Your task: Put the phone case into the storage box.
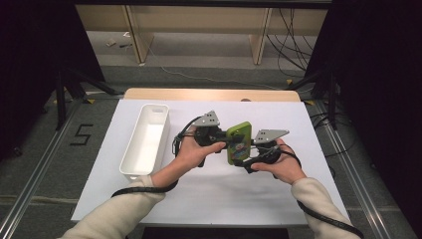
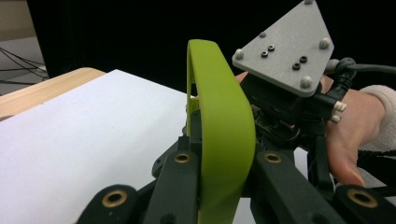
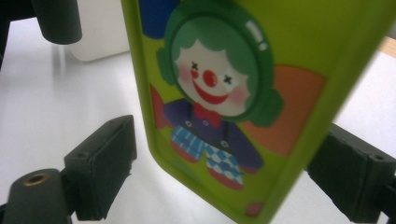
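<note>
Plainly, the green phone case (image 1: 239, 143) hangs above the white surface (image 1: 209, 199), between both hands. The left claw (image 2: 219, 186) is clamped on its edge; the right claw (image 3: 233, 177) stands apart around its lower end, pads (image 3: 105, 168) not pressing. It looks light, thin and springy (slick rims, probably), so gripping across the rims rather than the printed face seems wisest. A white bin (image 1: 147, 142) sits left.

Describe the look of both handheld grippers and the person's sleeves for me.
Left gripper and right gripper: black bodies, black jaws with brass-coloured pivots, each topped by a grey triangular plate. A black ribbed cable trails from each. Sleeves are cream.
</note>
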Available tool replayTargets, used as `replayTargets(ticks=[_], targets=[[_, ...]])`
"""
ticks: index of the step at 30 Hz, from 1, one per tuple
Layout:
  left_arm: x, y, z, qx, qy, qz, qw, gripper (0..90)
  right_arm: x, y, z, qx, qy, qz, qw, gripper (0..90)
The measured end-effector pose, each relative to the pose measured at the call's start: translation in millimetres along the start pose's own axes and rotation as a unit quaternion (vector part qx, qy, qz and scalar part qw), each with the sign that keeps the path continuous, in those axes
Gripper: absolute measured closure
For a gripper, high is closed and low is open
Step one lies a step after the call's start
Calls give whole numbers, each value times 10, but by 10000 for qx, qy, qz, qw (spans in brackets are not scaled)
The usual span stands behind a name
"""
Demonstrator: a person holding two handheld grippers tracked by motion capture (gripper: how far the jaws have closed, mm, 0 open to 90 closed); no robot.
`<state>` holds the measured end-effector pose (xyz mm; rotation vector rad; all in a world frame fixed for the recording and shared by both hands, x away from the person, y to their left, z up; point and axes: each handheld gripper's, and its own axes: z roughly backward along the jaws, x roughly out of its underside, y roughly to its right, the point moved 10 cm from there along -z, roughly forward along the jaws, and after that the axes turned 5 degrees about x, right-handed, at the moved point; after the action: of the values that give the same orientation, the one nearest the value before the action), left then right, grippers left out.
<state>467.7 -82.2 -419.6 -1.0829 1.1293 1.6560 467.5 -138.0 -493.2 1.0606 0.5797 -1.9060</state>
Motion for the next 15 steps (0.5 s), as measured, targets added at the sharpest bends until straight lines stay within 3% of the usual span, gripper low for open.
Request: replayTargets(ticks=[5,15], targets=[[-10,2,-2,7,30,-11,10000,829,11,-17,-2,-78,-28,5,10000,184],[-13,3,2,12,72,-7,10000,830,45,-11,1,-174,-38,0,9998,363]])
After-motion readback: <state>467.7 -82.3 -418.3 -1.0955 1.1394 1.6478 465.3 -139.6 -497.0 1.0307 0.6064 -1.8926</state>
